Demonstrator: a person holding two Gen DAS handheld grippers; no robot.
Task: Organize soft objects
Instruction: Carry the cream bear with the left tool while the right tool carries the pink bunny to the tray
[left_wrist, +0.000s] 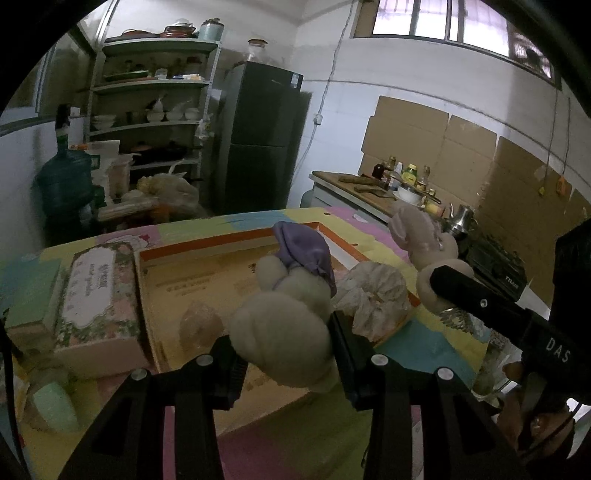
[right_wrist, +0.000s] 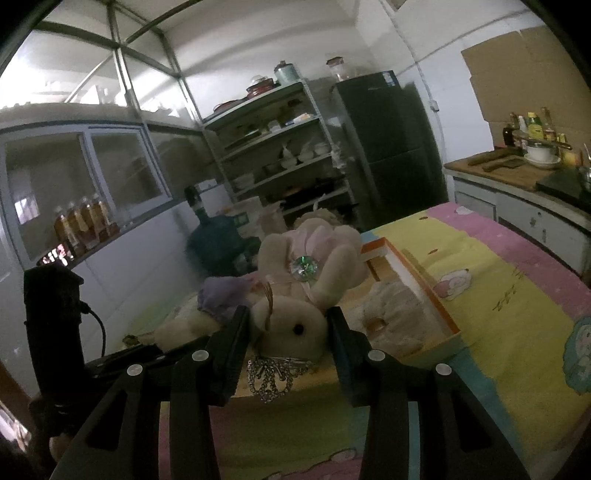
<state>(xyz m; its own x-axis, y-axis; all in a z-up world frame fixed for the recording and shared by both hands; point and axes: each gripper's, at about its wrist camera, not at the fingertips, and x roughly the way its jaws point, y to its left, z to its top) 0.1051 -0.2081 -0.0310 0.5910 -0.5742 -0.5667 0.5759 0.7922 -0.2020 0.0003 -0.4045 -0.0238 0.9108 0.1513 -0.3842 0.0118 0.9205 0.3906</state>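
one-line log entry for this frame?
left gripper: shut on purple-dress plush | right gripper: shut on pink-dress bunny | both above orange-rimmed box

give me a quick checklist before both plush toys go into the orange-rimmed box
1. Left gripper clamped on the purple-dress plush: ok.
2. Right gripper clamped on the bunny plush at its head: ok.
3. Orange-rimmed box open, floor space free: ok, partly taken by crumpled wrapping.
4. Bunny over the box: not ok, it hangs beside the near edge.
5. Bunny's beaded tiara clear of the pads: cannot tell.
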